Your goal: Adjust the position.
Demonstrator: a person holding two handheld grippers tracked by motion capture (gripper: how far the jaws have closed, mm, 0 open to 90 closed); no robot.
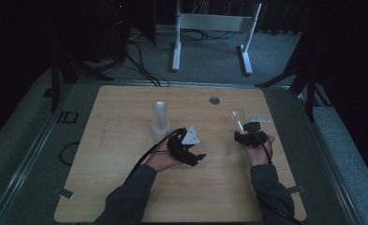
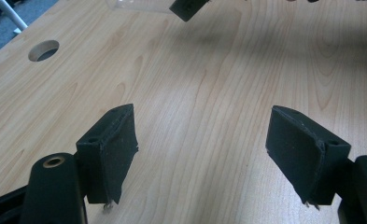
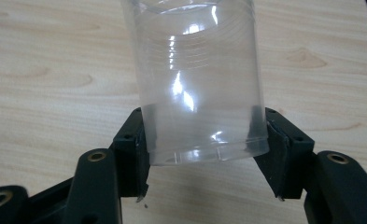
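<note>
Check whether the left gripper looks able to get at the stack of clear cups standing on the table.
Probably yes. The left gripper has open, empty jaws, and the stack of clear cups stands just beyond that hand with bare table around it. The right gripper, shut on a clear cup, is well aside.

Bare tabletop point(image 1: 125, 187) is left free in front; the upright cup stack point(image 1: 160, 121) blocks passage just beyond left gripper point(image 1: 191, 152).

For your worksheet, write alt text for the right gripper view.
A clear plastic cup is clamped near one end between the two black pads of the right gripper. Behind it lies a light wooden table.
</note>
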